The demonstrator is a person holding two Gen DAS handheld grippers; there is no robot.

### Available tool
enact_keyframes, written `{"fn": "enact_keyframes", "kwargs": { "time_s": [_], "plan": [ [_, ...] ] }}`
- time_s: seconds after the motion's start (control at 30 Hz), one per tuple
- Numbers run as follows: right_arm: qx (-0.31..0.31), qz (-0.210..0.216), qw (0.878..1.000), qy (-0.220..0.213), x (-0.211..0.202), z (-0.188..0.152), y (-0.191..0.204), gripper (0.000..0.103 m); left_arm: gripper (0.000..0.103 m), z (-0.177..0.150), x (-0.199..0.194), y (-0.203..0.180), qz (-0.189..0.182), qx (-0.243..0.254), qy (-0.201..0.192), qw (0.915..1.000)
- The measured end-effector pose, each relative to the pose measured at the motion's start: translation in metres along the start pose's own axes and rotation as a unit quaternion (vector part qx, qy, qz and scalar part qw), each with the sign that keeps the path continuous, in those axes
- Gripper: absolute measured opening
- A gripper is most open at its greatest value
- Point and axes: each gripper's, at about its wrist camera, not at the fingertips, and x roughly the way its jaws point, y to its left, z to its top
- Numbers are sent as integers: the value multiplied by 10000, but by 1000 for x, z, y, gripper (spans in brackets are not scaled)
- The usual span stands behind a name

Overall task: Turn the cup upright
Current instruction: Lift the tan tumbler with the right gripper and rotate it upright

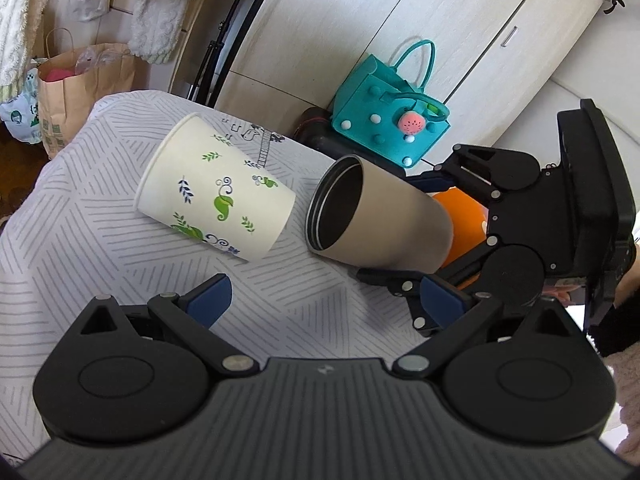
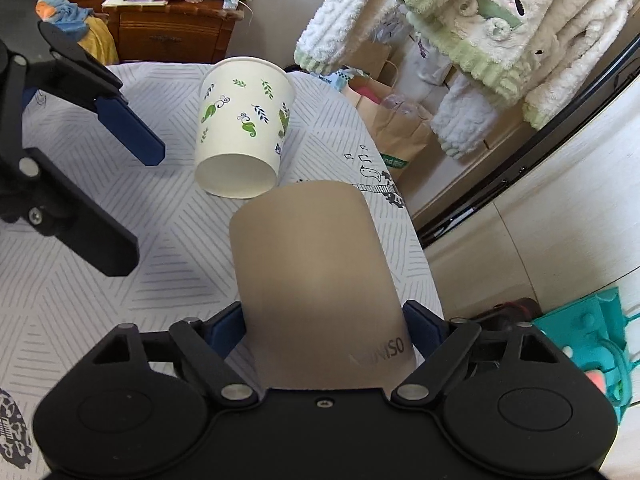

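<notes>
Two cups lie on their sides on the striped tablecloth (image 1: 120, 248), one of them gripped.

The cloth-covered table fills the lower left of both views. A fleece robe (image 2: 500, 32) hangs at upper right of the right wrist view, with a brown paper bag (image 2: 396, 120) below it. In the left wrist view a teal felt handbag (image 1: 384, 120) sits right of centre against pale cupboard doors (image 1: 340, 20). The tan tumbler (image 2: 316, 276) lies tilted at centre, its mouth facing away, and the right gripper (image 2: 324, 330) is clamped on its base end. The leaf-print paper cup (image 2: 244, 128) lies just beyond the tumbler, close but seemingly apart from it, blocking the space ahead. The left gripper (image 1: 324, 296) hovers near with its tongs wide apart, holding nothing.
</notes>
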Motion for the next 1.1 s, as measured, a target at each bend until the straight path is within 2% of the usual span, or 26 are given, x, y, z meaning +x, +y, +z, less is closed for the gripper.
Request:
{"fn": "enact_keyframes", "kwargs": {
  "time_s": [0.2,0.37,0.63,0.8,1.1],
  "plan": [
    [162,-172,9996,132,-9,-2,17,87,100,-9,-3,-3,-122,-34,-214,9997],
    [187,-393,9982,418,-14,-3,30,87,100,-18,-10,-4,-361,-119,-154,9992],
    [1080,-395,9913,635,-27,-6,32,86,100,-30,-27,-5,-455,-56,-103,9989],
    [1883,-253,9792,704,-43,-15,36,86,100,-37,-35,-8,-714,-23,-43,9974],
    [2441,-329,9659,803,-70,-32,63,85,100,-53,-46,-20,-950,119,87,9954]
  ]
}}
